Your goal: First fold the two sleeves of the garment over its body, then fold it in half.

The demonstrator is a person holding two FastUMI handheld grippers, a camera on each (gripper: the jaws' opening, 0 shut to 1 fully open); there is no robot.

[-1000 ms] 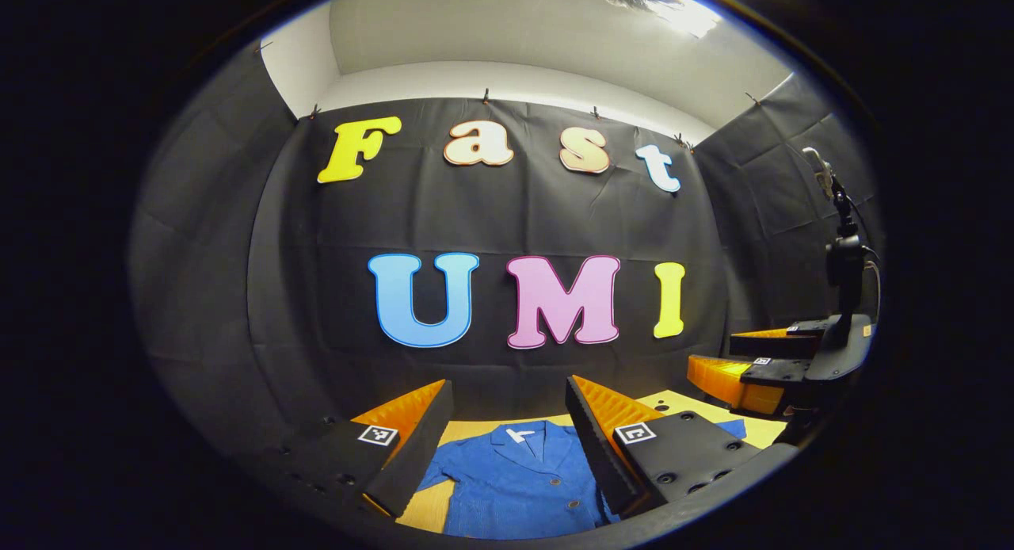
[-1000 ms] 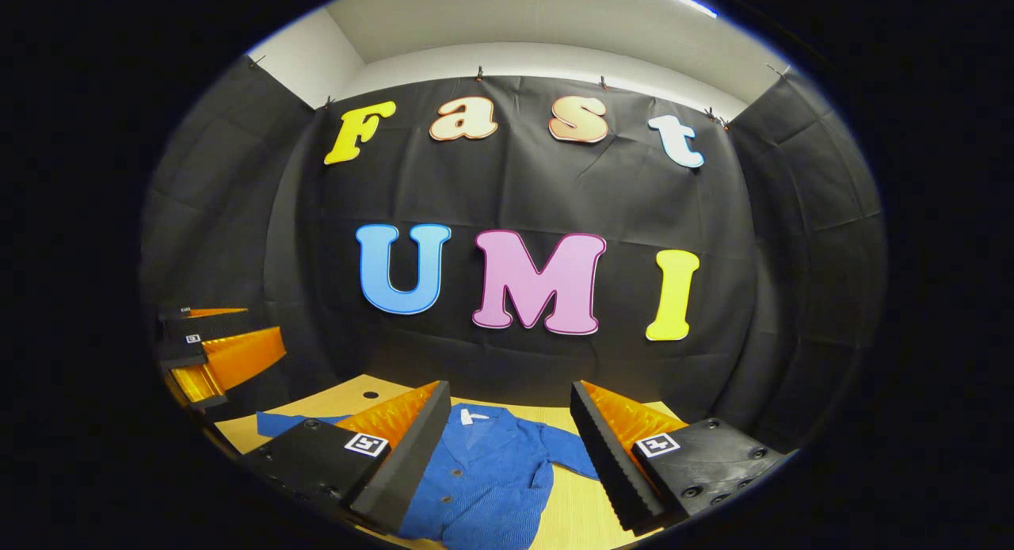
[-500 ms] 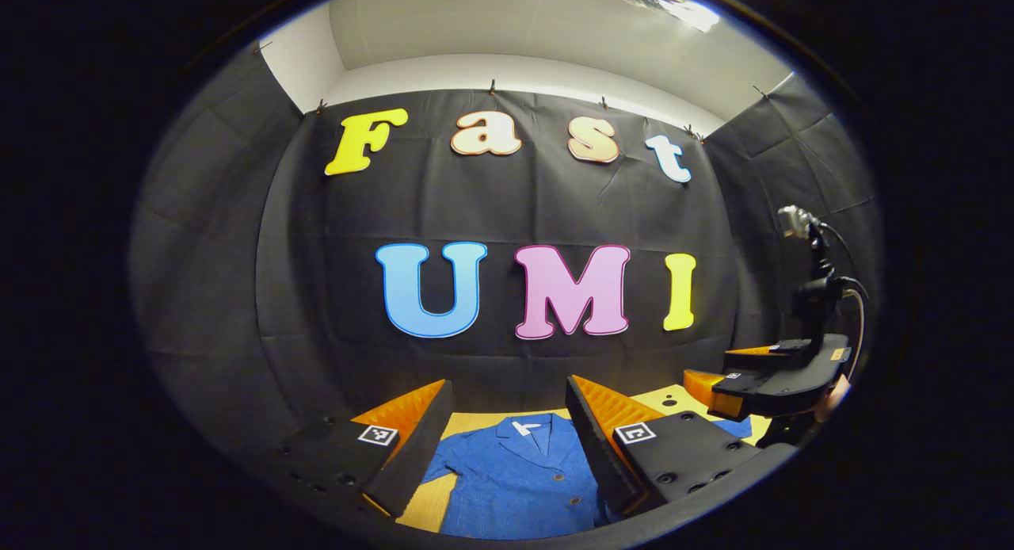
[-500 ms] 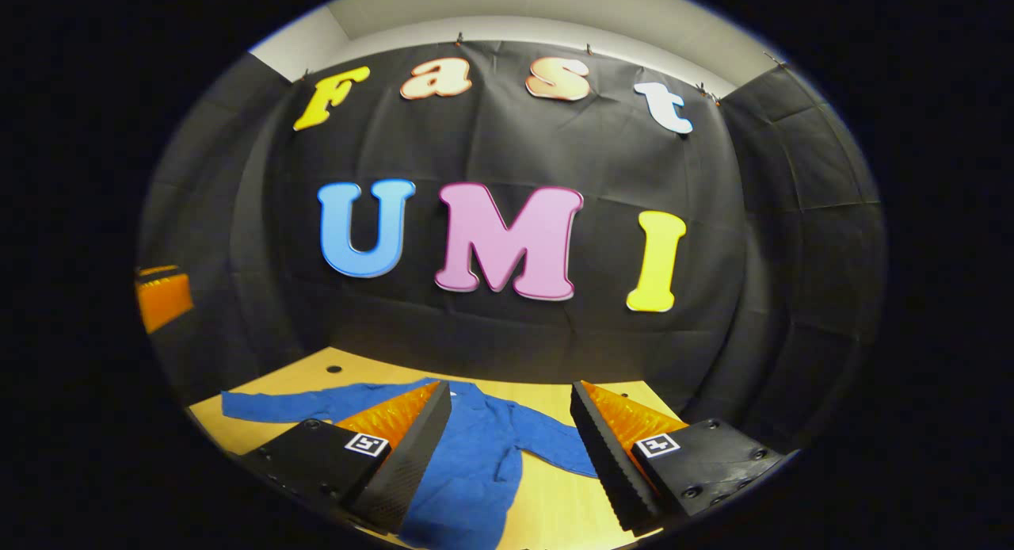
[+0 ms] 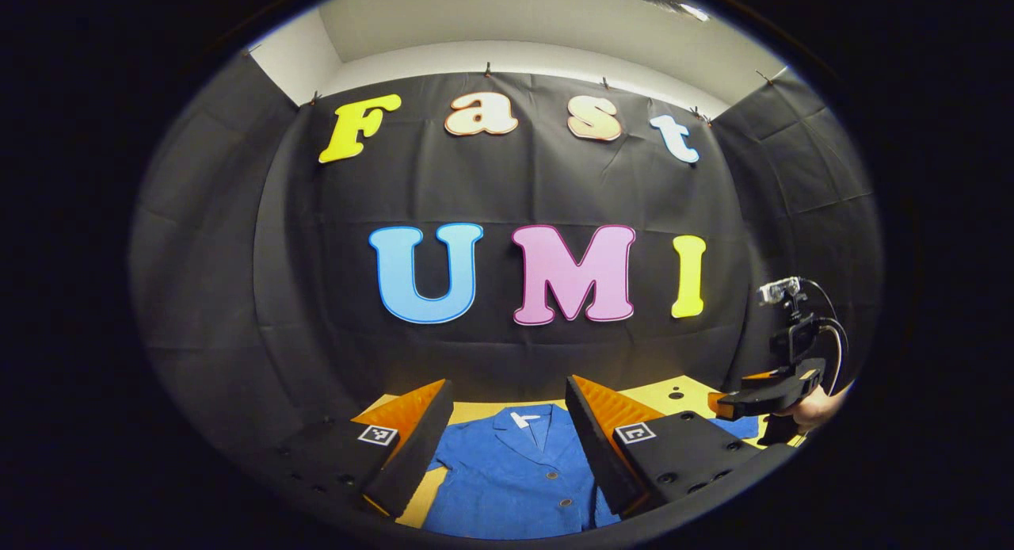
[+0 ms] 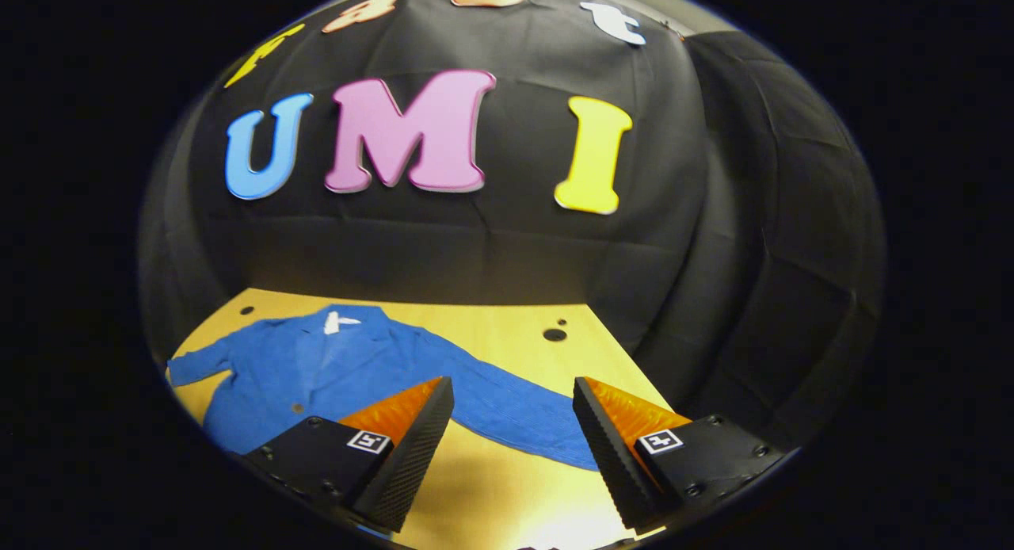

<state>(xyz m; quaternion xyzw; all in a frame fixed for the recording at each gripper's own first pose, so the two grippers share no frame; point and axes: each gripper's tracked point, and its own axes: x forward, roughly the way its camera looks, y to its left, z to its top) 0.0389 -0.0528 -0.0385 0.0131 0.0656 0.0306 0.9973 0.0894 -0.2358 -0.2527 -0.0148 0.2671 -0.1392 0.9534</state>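
Both tongs have their fingers spread wide apart, and nothing is held in either one. Seen in the left gripper view, the left gripper [image 5: 507,431] hangs above the flat blue button-up jacket [image 5: 519,475], with the jacket's collar and white neck tag [image 5: 523,418] showing between its two fingers. Off to the side in that same view is the right gripper [image 5: 764,395], lower down near the light wooden table [image 5: 673,391], and a hand [image 5: 812,411] holds it from behind.

Seen in the right gripper view, the right gripper [image 6: 511,431] points down at the table [image 6: 507,320]. The jacket [image 6: 333,368] lies spread out flat there. One long blue sleeve [image 6: 515,411] stretches out sideways between the fingers, not yet folded over the body.
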